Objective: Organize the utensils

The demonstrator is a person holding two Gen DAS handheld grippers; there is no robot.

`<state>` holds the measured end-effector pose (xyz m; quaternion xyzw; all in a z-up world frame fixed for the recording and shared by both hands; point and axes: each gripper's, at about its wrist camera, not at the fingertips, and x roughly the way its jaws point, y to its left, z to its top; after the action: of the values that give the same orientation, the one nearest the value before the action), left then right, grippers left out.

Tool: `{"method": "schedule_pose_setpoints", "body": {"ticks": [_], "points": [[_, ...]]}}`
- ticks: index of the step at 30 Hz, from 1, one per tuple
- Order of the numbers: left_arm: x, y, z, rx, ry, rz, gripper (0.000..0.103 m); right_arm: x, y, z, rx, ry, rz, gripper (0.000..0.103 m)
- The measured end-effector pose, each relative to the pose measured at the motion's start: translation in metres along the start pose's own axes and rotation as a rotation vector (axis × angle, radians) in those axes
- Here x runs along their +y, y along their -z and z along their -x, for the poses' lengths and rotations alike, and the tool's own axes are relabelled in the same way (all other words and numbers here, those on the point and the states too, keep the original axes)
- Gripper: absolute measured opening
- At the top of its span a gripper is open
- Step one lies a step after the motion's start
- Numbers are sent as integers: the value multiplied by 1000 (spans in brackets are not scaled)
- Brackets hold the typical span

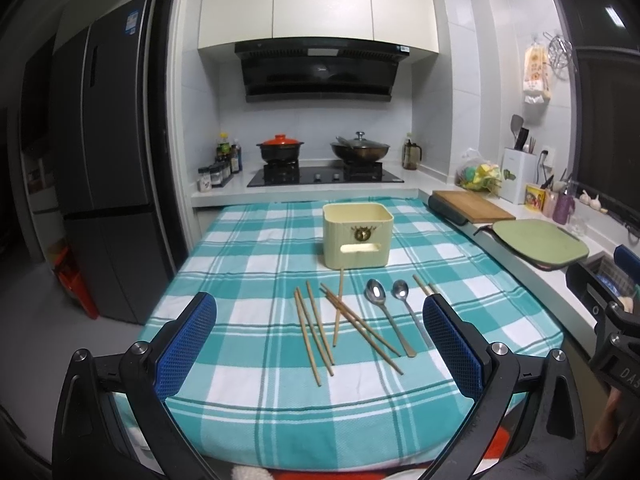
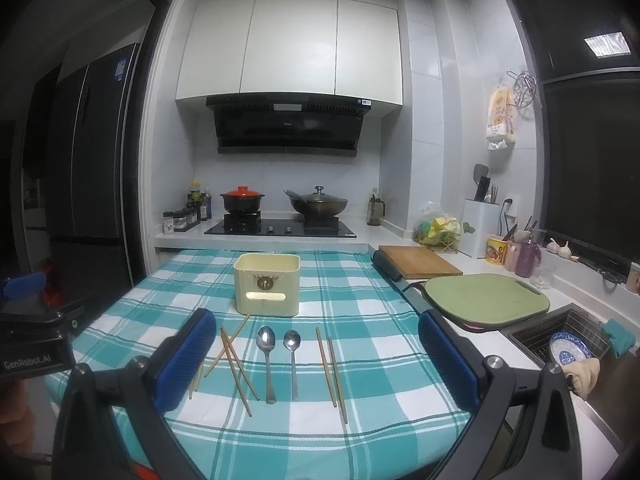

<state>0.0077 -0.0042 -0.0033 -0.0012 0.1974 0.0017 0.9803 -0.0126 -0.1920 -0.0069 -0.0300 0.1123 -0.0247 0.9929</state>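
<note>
While both grippers hover at the near edge, the left gripper (image 1: 320, 344) and right gripper (image 2: 316, 364) have jaws wide apart, holding nothing; chopsticks (image 1: 316, 332) and two spoons (image 2: 268, 360) lie loose on the checked bench (image 1: 240, 408), the cream holder (image 1: 357, 236) just beyond.

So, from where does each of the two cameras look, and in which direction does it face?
Left wrist: sits on the left gripper, low over the teal checked tablecloth, facing the stove; its blue-padded fingers show, the right gripper at right edge.
Right wrist: sits on the right gripper, further right, facing likewise; the left gripper at left edge.
Both share: cream square container, two steel spoons, wooden chopsticks.
</note>
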Motion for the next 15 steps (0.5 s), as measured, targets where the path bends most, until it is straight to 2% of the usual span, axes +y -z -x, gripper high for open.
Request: {"method": "schedule_pose_setpoints", "body": {"ticks": [15], "points": [[-2,1,0,-1,0,-10,103,1,3,-1,-6,7,-4,103]]}}
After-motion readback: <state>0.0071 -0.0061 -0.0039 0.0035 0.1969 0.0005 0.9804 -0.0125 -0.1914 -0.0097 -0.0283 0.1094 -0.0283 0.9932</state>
